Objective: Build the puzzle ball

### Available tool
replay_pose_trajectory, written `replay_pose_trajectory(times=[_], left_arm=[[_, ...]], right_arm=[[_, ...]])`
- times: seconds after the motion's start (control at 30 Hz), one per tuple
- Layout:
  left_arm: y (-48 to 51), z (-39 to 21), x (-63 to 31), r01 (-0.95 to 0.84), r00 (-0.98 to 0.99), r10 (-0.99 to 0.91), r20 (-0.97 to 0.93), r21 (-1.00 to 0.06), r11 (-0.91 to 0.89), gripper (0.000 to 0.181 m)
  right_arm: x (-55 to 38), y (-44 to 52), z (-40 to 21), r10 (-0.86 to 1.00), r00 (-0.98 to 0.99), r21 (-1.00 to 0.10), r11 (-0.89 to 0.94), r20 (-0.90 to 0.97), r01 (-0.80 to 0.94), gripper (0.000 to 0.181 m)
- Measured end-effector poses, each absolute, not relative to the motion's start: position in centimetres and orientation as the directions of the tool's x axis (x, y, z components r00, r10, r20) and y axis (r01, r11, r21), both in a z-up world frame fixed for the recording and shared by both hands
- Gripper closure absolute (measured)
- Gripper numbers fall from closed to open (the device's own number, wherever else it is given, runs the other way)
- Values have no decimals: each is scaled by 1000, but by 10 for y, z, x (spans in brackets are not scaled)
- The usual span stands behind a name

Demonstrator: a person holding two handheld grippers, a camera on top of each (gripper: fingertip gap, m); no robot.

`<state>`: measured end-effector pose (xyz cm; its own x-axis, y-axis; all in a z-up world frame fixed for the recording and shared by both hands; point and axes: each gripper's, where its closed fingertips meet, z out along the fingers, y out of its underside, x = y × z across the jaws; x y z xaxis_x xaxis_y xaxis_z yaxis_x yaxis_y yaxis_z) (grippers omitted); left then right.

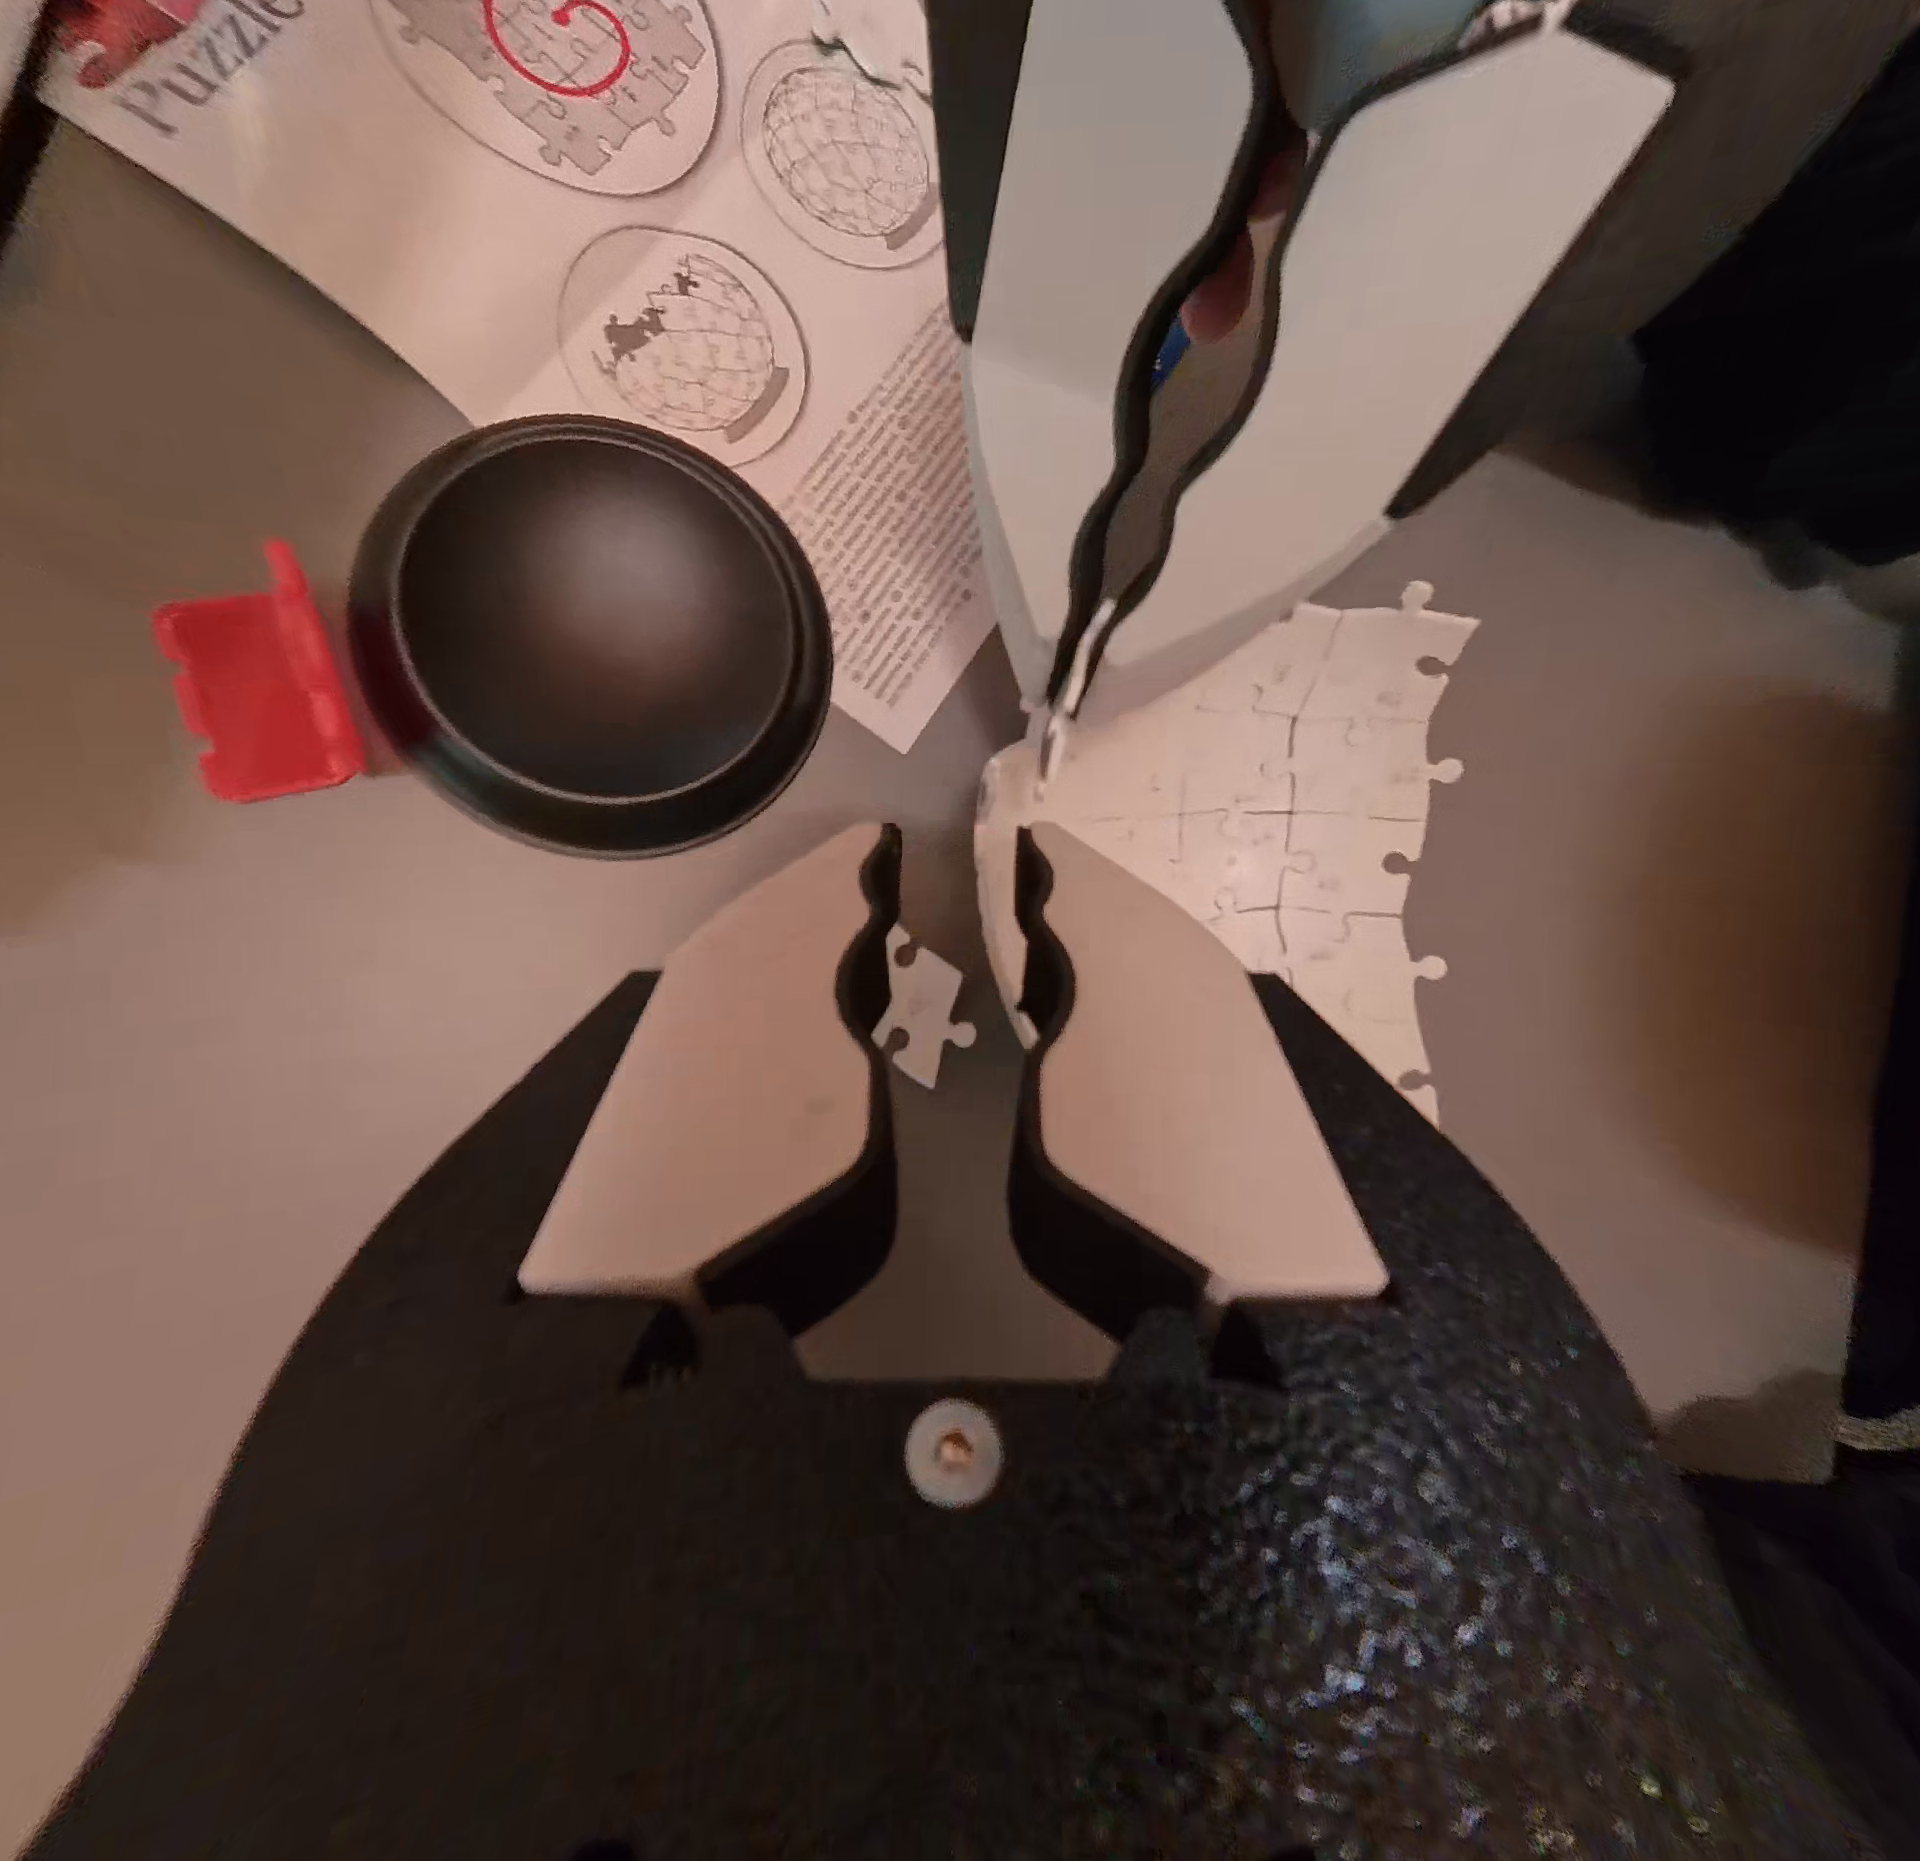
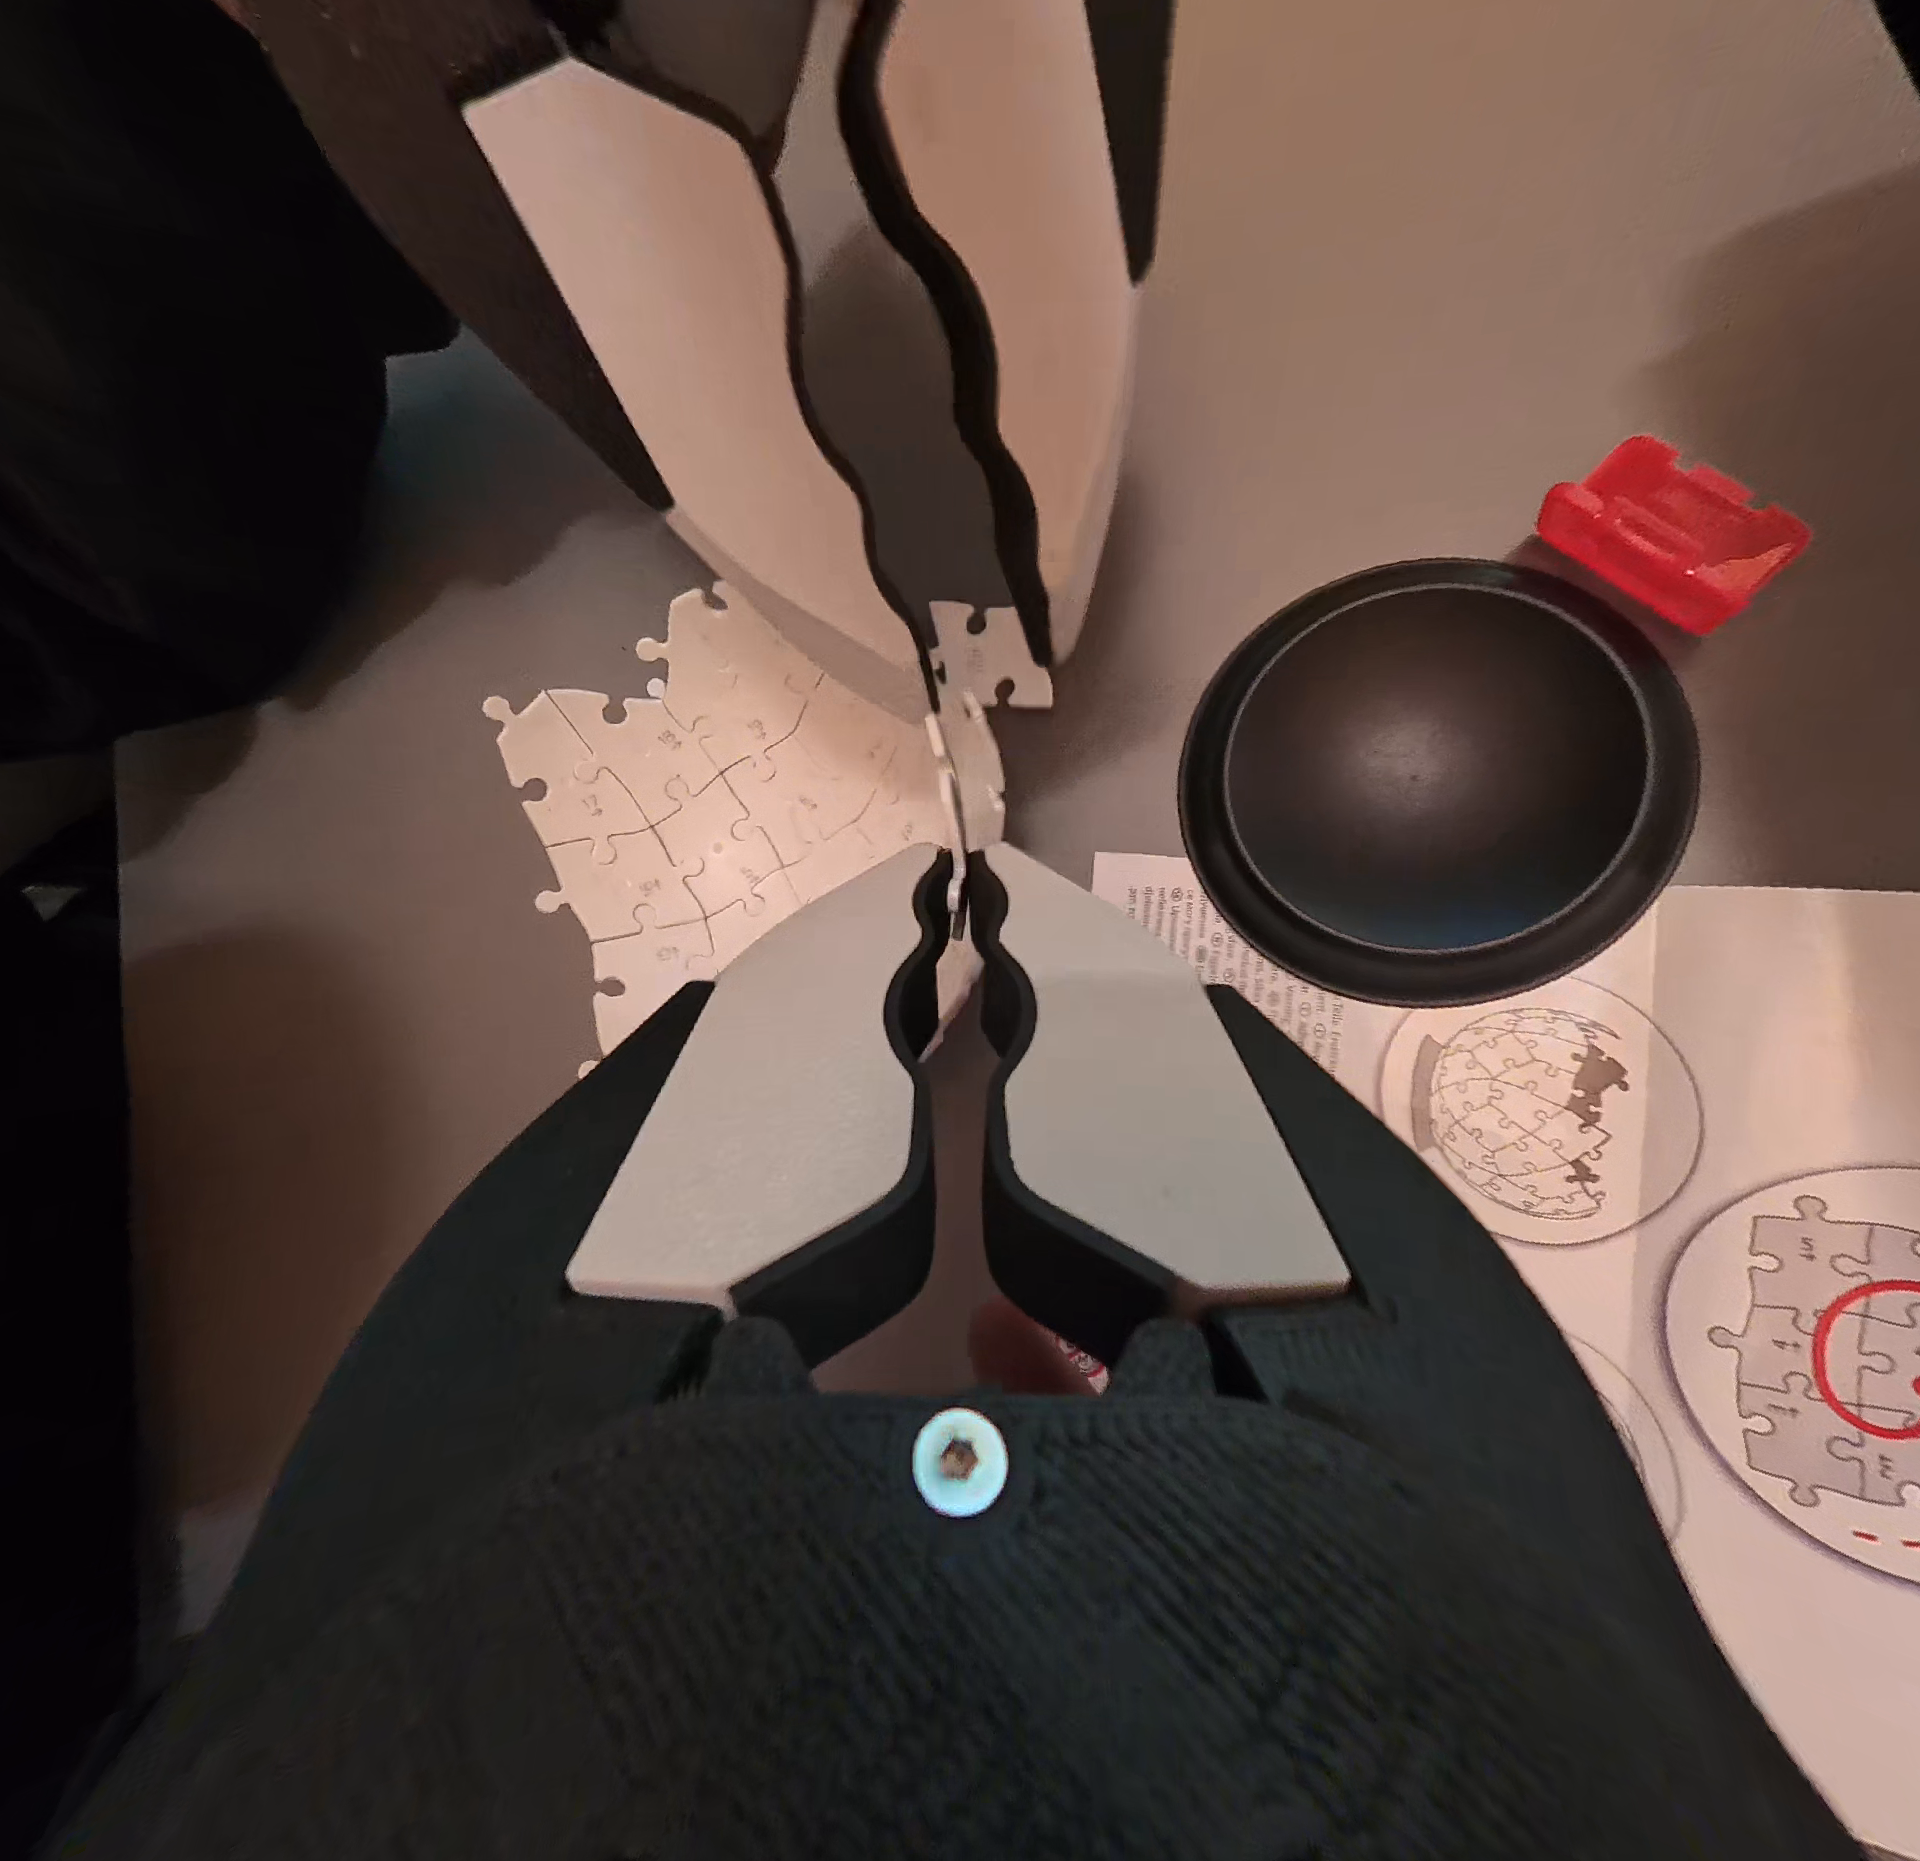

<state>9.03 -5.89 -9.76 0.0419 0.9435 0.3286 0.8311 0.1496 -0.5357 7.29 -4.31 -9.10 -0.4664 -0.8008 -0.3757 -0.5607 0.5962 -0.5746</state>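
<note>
While the right gripper [image 2: 958,881] pinches the raised edge of the assembled puzzle panel [image 2: 665,824] with its jaws nearly closed on it, the left gripper [image 1: 956,855] stands parted, its right finger against the panel's rim and holding nothing. A loose puzzle piece [image 1: 923,1011] lies on the grey table [image 1: 312,1032] between the left fingers (whether it is the next to fit, I cannot tell). Beyond sit the black stand [image 1: 592,632], a red plastic part [image 1: 255,673] and the instruction sheet [image 1: 665,284]. The curved panel could buckle or pop its joints if the two tools squeeze or twist against each other.
</note>
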Motion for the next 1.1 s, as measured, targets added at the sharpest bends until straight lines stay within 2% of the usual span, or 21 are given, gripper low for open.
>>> replay_pose_trajectory(times=[0.4, 0.73, 1.1], left_arm=[[-45, -104, 85, 804, 256, 908, 333, -594, -9, 152], [-59, -96, 94, 803, 143, 838, 527, -557, 213, 156], [-52, -99, 105, 820, 74, 759, 647, -473, 323, 171]], right_arm=[[74, -47, -99, -799, -479, -550, 598, -362, -583, 178], [74, -53, -95, -849, -433, -565, 526, -303, -636, 178], [80, -53, -97, -854, -417, -568, 519, -311, -639, 178]])
